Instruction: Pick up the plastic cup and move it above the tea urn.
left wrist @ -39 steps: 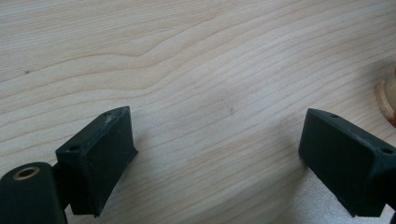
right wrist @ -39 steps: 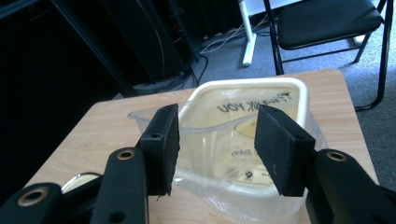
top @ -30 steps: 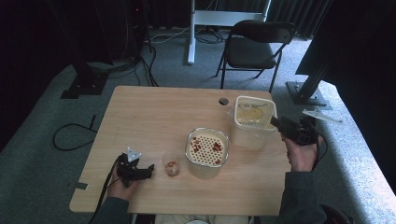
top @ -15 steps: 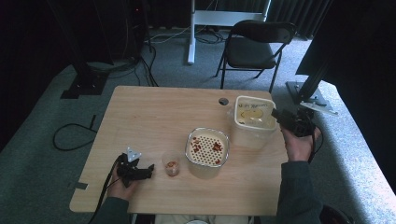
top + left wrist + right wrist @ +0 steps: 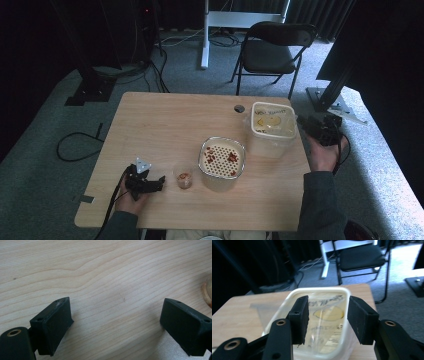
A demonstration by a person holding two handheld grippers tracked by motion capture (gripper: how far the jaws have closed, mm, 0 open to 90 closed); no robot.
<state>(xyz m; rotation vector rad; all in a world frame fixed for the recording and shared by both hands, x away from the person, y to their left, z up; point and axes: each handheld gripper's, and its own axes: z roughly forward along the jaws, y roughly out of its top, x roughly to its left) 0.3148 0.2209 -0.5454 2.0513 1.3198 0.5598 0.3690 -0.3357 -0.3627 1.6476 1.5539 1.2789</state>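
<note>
The clear tub (image 5: 271,131) stands upright at the table's (image 5: 165,125) far right edge, and the plastic bag (image 5: 325,315) inside it carries dark handwriting too blurred to read with any confidence. Just right of the tub, the right gripper (image 5: 327,315) points at it with jaws half apart and closing a little, clasping nothing. Well left of the tub, beyond the perforated-lid container (image 5: 222,160) and small cup (image 5: 184,179), the left gripper (image 5: 117,322) rests released.
</note>
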